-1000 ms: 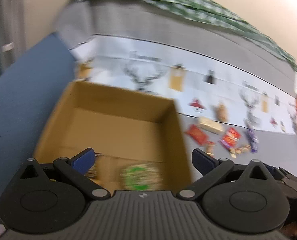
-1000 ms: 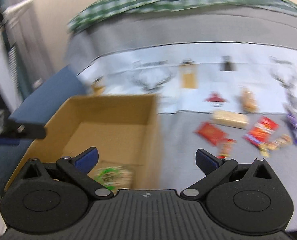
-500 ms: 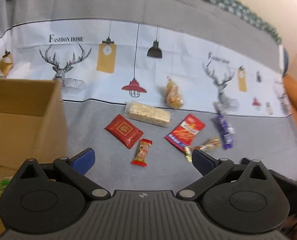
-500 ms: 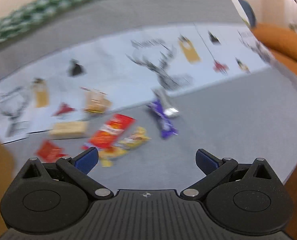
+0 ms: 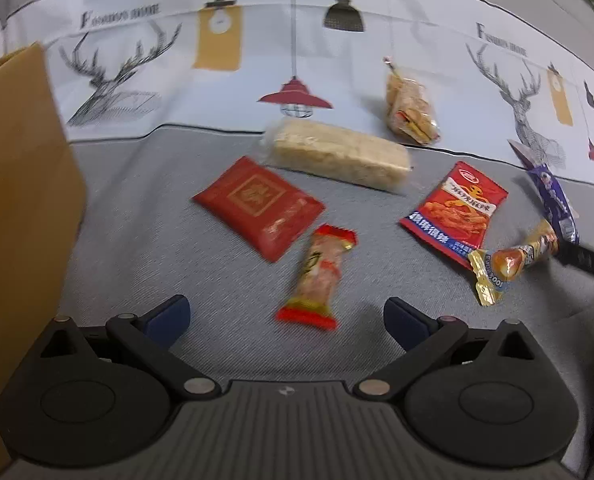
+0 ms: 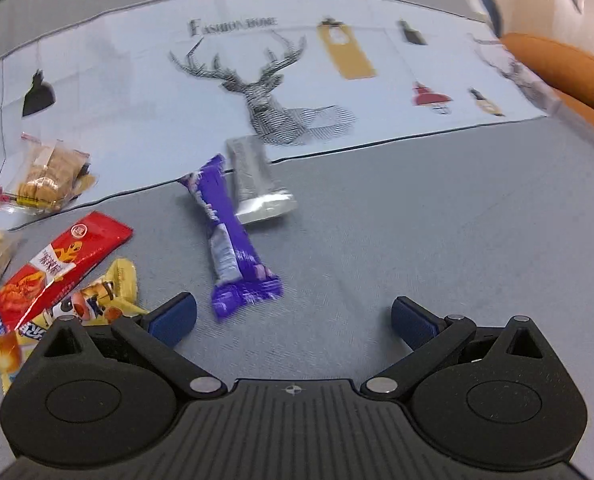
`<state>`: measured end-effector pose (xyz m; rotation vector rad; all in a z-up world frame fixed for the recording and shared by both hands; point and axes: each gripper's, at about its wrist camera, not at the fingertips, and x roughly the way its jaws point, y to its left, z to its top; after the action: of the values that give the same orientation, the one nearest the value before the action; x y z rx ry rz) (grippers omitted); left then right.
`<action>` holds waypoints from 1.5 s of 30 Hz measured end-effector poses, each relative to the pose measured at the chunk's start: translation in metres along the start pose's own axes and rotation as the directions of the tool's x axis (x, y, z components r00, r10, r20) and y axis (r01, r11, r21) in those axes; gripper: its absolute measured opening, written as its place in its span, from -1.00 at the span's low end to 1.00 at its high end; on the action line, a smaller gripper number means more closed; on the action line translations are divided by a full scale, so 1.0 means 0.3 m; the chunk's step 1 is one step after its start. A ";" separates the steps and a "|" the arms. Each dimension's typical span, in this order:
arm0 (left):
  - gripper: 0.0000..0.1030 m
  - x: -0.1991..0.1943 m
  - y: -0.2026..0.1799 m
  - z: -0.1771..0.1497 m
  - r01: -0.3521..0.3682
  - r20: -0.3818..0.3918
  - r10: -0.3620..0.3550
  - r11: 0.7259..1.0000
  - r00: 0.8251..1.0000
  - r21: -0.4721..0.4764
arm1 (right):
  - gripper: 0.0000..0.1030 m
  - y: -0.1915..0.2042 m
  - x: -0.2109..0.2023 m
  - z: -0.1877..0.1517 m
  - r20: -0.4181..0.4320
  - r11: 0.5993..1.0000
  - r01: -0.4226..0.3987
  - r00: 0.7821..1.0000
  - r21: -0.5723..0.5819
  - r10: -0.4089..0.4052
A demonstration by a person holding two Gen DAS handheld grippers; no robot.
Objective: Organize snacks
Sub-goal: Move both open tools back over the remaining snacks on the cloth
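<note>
My left gripper (image 5: 287,316) is open and empty, low over the grey cloth. A small red-ended snack bar (image 5: 317,276) lies just ahead between its fingers. Beyond lie a dark red packet (image 5: 259,206), a pale wrapped cake (image 5: 339,154), a clear biscuit bag (image 5: 409,108), a red spicy-strip packet (image 5: 455,208), a yellow candy (image 5: 509,262) and a purple bar (image 5: 553,196). The cardboard box (image 5: 17,184) stands at the left. My right gripper (image 6: 293,318) is open and empty, with the purple bar (image 6: 231,236) just ahead left and a silver packet (image 6: 257,180) behind it.
The printed deer tablecloth (image 6: 137,80) covers the far half of the table. An orange seat (image 6: 569,68) stands beyond the table's right end. The red spicy-strip packet (image 6: 53,268) and yellow candy (image 6: 97,300) lie by the right gripper's left finger.
Both grippers swung right, away from the cardboard box, and came down closer to the snacks. The left now faces the small snack bar, the right the purple bar. Both stayed open.
</note>
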<state>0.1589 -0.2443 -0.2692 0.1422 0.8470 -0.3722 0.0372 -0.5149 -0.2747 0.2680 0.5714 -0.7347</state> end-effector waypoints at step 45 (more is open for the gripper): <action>1.00 -0.006 -0.001 -0.017 -0.007 0.017 0.007 1.000 1.000 0.023 | 0.99 0.015 0.034 0.042 -0.001 1.000 -0.004 1.000 0.011 0.004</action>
<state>0.1539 -0.2428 -0.2712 0.1634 0.8255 -0.3766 0.0514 -0.5227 -0.2703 0.2799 0.5680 -0.7345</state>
